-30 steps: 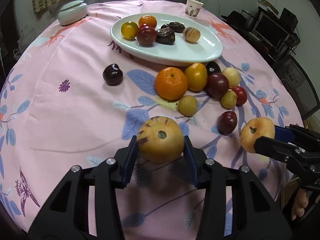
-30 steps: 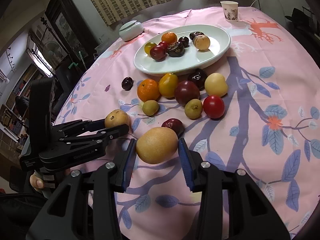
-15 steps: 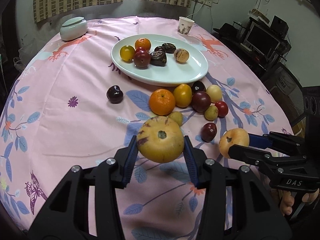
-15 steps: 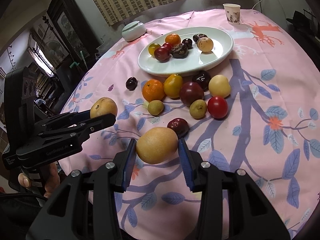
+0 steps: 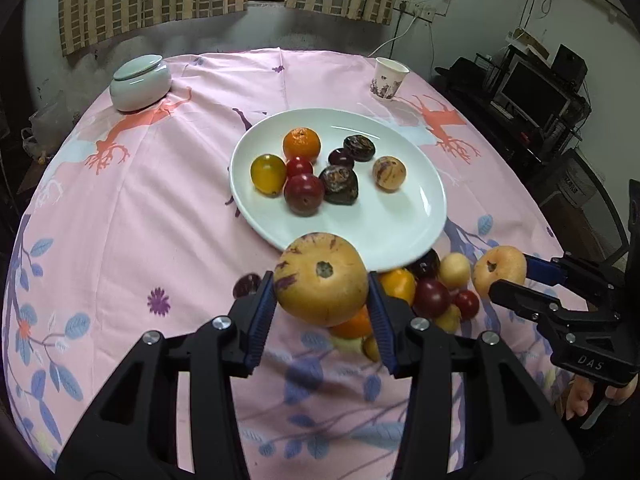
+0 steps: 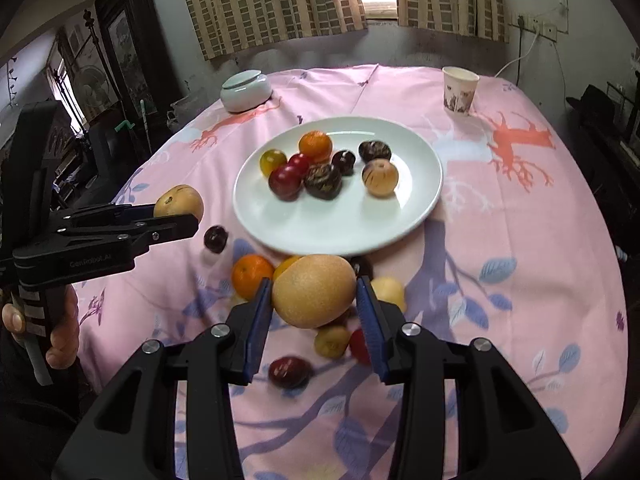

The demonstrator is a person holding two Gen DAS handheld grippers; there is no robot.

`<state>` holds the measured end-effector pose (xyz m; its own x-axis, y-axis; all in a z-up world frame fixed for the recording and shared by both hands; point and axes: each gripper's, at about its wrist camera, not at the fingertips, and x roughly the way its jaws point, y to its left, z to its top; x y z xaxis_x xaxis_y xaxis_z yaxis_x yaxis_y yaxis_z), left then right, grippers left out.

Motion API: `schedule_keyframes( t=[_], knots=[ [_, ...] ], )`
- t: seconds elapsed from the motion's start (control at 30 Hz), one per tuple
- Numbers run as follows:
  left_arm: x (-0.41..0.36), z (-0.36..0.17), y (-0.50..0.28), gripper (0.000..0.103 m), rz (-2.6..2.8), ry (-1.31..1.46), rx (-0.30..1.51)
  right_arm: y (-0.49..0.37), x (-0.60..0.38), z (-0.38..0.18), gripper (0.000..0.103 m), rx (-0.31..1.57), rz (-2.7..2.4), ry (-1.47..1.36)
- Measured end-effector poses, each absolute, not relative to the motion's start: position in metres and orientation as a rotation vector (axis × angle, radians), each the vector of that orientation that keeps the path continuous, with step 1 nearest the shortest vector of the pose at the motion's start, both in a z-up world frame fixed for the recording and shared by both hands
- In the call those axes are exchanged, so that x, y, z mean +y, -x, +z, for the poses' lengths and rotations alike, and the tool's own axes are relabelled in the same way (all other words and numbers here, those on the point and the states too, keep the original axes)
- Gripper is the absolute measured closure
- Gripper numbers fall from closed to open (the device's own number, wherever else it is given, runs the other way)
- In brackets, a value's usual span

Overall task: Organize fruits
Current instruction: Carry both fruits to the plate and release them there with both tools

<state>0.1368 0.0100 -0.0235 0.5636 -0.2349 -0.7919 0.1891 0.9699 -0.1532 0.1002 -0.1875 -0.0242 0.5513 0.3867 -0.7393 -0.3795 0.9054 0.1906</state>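
Note:
My left gripper (image 5: 321, 285) is shut on a yellow fruit with purple streaks (image 5: 320, 276), held above the cloth just before the near rim of the white plate (image 5: 400, 246). My right gripper (image 6: 314, 286) is shut on a tan pear-like fruit (image 6: 314, 292), also lifted, near the plate (image 6: 340, 236). Each gripper shows in the other's view: the right gripper (image 5: 510, 278) with its tan fruit (image 5: 498, 268), and the left gripper (image 6: 178, 216) with its yellow fruit (image 6: 178, 200). Several fruits lie on the plate. Loose fruits (image 5: 434, 296) sit on the cloth below the grippers, partly hidden.
A pale lidded bowl (image 5: 140, 82) stands at the table's back left and a paper cup (image 5: 390, 80) at the back right. A dark plum (image 6: 216, 238) lies alone left of the plate. A hand (image 6: 60, 332) grips the left tool. Electronics (image 5: 532, 96) stand beyond the right edge.
Both grippers have risen with their fruits and moved towards the plate. The loose fruits now lie beneath and behind the held ones. Neither grip has altered.

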Motion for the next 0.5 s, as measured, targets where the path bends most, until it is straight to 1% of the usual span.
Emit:
schedule_keyframes(
  t=[0.27, 0.5],
  knots=[
    [-0.027, -0.017, -0.244, 0.057, -0.252, 0.047, 0.985, -0.193, -0.186, -0.027, 0.060, 0.862, 0.400, 0.022],
    [-0.054, -0.049, -0.310, 0.057, -0.201, 0.027, 1.055, -0.260, -0.200, -0.055, 0.060, 0.919, 0.347, -0.023]
  ],
)
